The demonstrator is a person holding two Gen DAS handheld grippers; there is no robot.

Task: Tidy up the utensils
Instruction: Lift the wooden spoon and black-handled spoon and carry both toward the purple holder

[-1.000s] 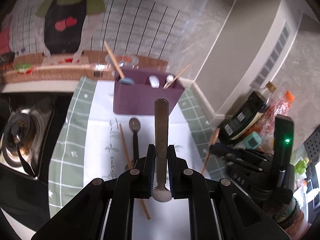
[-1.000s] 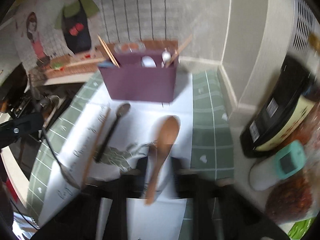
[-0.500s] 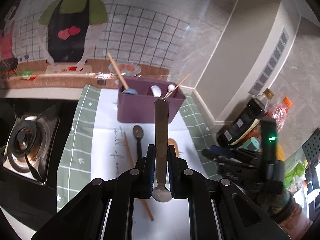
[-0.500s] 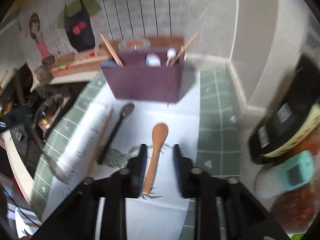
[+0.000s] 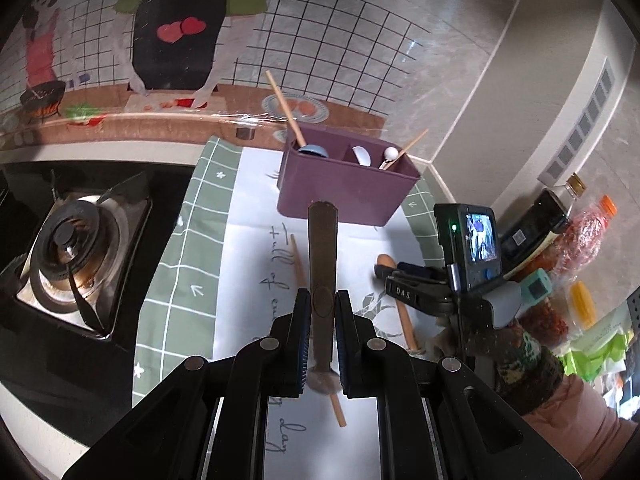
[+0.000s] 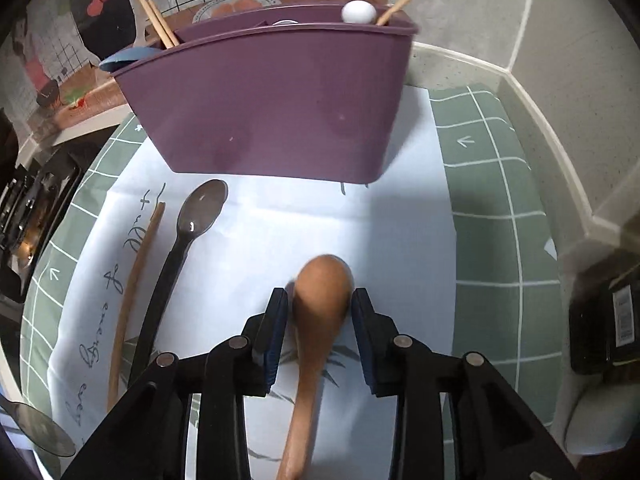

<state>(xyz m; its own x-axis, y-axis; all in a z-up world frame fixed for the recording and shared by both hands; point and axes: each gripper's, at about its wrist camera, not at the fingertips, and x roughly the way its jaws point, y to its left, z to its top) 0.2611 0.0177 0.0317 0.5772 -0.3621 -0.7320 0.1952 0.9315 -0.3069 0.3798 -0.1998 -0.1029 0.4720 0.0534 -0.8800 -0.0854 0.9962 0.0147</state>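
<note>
Gripping a flat metal handle (image 5: 322,264) at frame centre, the left gripper (image 5: 322,320) is pinching tight; the right gripper (image 6: 320,320), jaws just opened, is straddling a smooth wooden spoon (image 6: 320,304) below the purple plastic caddy (image 6: 272,112).

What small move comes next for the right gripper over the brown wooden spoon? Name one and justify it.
Probably close the right gripper on the brown wooden spoon. Its jaws have just been opening and now flank the spoon's bowl, which lies on the white paper sheet, ungripped; the purple plastic utensil holder stands just ahead.
</note>
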